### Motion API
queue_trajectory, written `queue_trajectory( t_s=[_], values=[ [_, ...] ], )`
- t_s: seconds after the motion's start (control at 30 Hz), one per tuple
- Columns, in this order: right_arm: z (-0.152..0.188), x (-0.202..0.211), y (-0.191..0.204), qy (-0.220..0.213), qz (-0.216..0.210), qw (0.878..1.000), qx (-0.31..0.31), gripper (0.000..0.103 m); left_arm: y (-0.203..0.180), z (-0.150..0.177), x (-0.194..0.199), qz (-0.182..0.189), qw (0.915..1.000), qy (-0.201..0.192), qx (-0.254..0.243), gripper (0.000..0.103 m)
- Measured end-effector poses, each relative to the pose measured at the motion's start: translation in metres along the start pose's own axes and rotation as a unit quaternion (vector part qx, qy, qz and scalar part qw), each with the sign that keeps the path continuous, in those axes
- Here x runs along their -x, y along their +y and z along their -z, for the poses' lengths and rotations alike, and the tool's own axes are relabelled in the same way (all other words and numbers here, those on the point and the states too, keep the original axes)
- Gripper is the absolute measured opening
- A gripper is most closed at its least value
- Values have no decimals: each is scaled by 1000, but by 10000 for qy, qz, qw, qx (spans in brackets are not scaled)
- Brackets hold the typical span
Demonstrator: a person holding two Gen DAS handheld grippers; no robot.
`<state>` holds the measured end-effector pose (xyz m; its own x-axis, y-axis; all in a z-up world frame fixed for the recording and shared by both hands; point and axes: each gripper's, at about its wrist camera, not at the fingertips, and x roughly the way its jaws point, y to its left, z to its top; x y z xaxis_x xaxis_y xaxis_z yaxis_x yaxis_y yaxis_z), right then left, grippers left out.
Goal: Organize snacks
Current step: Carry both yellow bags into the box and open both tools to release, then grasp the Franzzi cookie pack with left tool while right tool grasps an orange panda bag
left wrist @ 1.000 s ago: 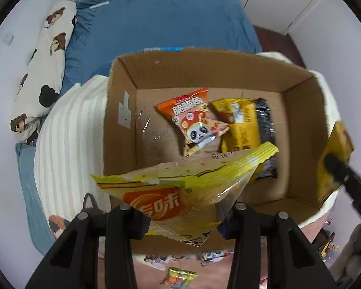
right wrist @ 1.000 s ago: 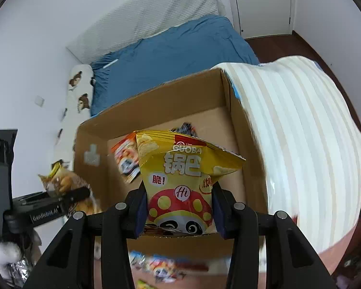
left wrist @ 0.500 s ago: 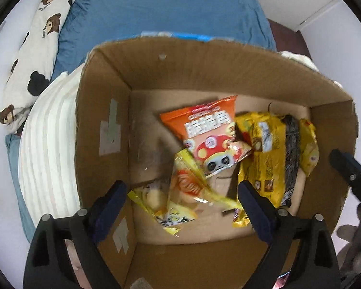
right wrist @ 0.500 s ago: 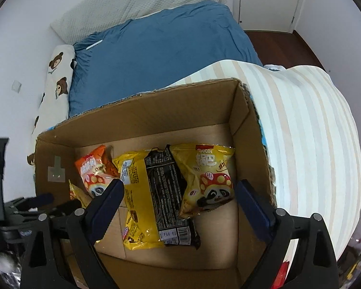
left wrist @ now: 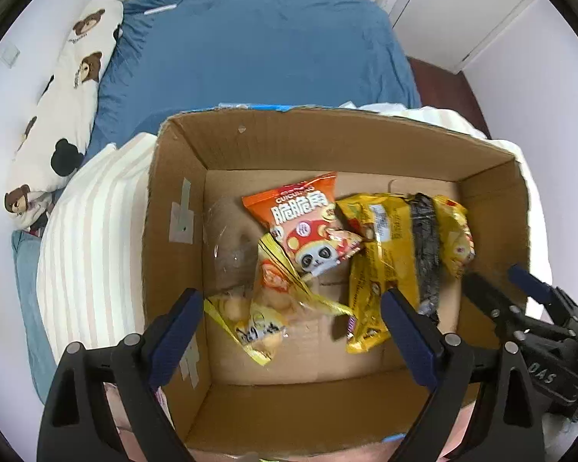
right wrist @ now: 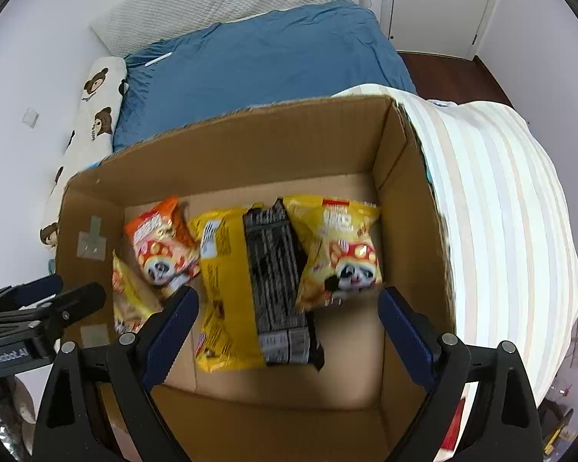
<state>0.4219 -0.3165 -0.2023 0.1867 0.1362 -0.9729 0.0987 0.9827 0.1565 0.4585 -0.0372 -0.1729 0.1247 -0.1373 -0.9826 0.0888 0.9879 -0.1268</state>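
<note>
Both the left tool [left wrist: 291, 317] and the right tool [right wrist: 285, 317] are hovering spread and empty above the cardboard box [right wrist: 227, 154], inside which the orange snack bag [left wrist: 304, 223], the yellow panda bag [right wrist: 337, 248] and the other packets are lying on its floor.

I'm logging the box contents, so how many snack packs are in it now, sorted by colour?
Orange panda bag: 1
Yellow panda bag: 1
Yellow-and-black pack: 1
Yellow see-through bag: 1
Total in the cardboard box: 4
</note>
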Motion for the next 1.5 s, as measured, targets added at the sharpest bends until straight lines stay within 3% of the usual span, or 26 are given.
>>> queue_trajectory(
  t_s=[0.83,1.07,1.27,1.4,1.5],
  values=[
    [140,140,25,-1126,79,9930,334,96,-7,145,115,-3,9893,-1454,-85,94],
    [176,159,24,-1155,-145,9928,291,96,-3,180,130,-5,9866,-1630,-27,94],
    [210,138,22,-758,-432,9960,185,96,17,214,112,-91,9888,-1466,271,94],
    [230,95,22,-217,-678,9974,65,96,52,229,75,-126,9906,-1010,910,94],
    [238,59,24,107,-789,9968,-48,96,85,239,42,-47,9859,-649,1544,94]
  ],
)
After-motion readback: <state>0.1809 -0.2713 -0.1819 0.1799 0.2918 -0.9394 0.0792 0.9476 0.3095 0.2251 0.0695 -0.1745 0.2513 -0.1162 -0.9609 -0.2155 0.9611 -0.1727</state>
